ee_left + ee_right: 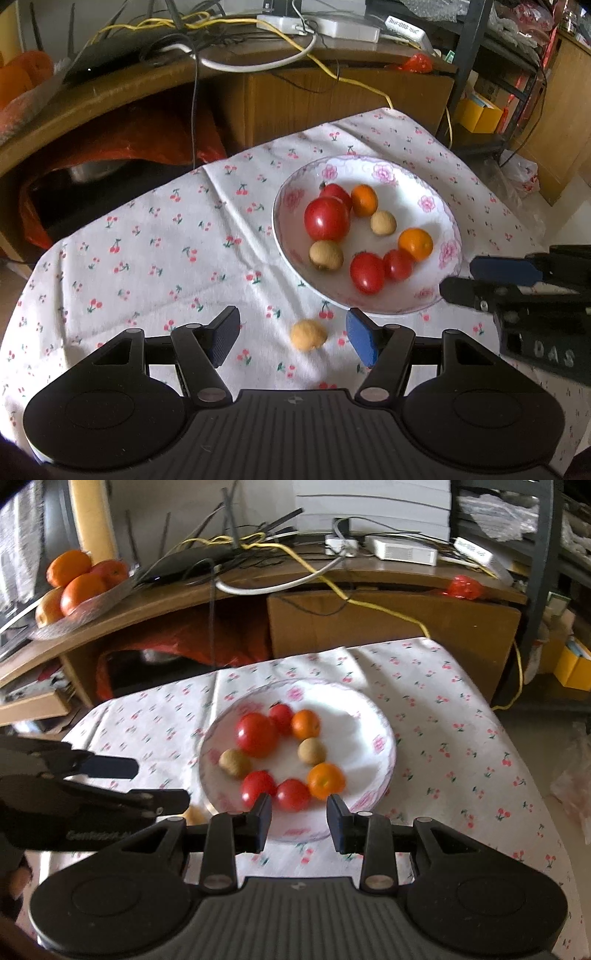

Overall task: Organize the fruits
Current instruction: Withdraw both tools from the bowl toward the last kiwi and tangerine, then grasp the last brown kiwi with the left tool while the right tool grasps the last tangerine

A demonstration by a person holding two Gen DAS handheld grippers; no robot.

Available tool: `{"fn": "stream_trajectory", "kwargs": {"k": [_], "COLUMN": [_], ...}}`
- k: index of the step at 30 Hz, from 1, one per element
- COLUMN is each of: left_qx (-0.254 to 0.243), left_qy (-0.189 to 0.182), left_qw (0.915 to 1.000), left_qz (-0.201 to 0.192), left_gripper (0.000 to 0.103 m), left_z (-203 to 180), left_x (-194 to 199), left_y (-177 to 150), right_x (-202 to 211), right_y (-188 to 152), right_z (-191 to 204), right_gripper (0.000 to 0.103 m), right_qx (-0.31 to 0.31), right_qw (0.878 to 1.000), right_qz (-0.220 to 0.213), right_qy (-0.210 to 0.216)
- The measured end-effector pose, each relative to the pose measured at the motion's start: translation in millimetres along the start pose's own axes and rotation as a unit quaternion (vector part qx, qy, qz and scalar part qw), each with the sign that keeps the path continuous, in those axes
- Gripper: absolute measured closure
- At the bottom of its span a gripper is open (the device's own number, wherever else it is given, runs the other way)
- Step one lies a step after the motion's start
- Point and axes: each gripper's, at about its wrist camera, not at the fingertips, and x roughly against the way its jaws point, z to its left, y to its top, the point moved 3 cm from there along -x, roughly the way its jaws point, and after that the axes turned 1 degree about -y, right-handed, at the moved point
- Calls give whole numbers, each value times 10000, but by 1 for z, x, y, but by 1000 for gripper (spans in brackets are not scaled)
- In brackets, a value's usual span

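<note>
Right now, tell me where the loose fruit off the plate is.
In the left wrist view, the tan fruit lies on the cloth between the open left claw fingers, just short of the plate.

Plate fruits: tomatoes (327,218), oranges (415,243) and longans (326,255) are sitting in the floral plate (291,199).
Loose longan (308,335): is lying on the tabletop just beside the plate.

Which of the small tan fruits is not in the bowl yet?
The tan fruit on the cloth between the open left gripper's fingers, just outside the bowl's near rim; the other two lie inside it.
</note>
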Motion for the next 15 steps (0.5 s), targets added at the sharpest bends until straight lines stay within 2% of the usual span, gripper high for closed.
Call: {"fn": "stream_trajectory", "kwargs": {"k": [8,15], "left_qx": [127,286], "left_qy": [48,87], "left_qw": [9999,9996], "left_qz": [50,-6], "left_gripper": [32,31], "left_z": [12,28], "left_x": [4,11], "left_y": [-4,-6], "right_x": [6,-13], "right_y": [-25,-35], "right_z": [34,76], "right_gripper": [70,70], "right_qx": [356,714], "right_qw": [9979,9922], "right_qz": [280,502], "right_qy": [459,890]}}
